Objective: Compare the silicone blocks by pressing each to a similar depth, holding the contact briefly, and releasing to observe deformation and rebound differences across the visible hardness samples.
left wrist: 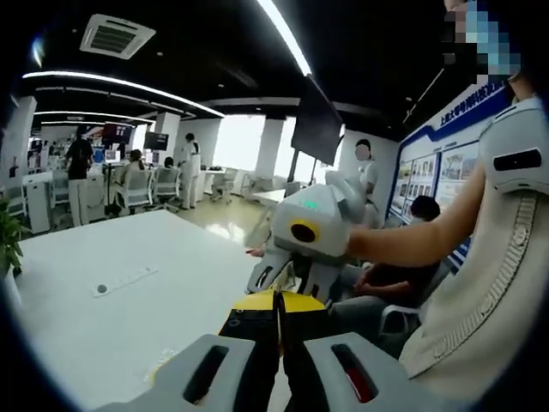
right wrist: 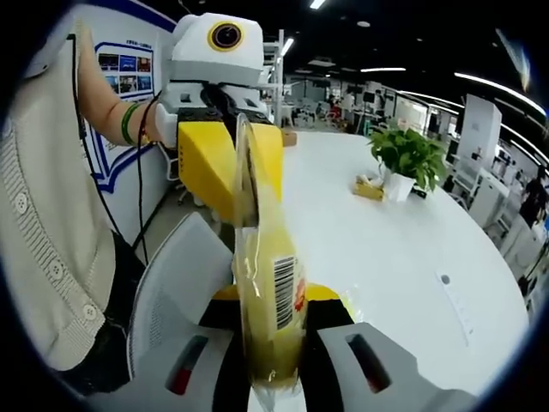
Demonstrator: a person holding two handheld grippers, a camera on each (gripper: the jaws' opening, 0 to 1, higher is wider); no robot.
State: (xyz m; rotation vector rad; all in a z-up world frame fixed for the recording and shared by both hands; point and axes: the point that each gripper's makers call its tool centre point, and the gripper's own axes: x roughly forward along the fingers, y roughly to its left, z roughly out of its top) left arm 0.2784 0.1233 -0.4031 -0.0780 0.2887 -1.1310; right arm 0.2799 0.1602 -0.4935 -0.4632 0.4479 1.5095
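A clear yellowish plastic packet (right wrist: 273, 257) with a barcode label hangs edge-on in the right gripper view. My right gripper (right wrist: 276, 296) is shut on its lower end. My left gripper (right wrist: 244, 163), with yellow jaws, is shut on its upper end. In the left gripper view my left gripper (left wrist: 276, 302) is shut on the thin packet edge, and the right gripper (left wrist: 290, 276) faces it from just beyond, held by a person's bare arm. I cannot tell what the packet holds.
A large white table (right wrist: 403, 257) lies below and to the side, with a potted plant (right wrist: 410, 154), a small yellow item (right wrist: 369, 189) and a white strip (left wrist: 124, 281) on it. A white chair (right wrist: 171, 296) stands close by. A seated person (left wrist: 403, 275) is nearby.
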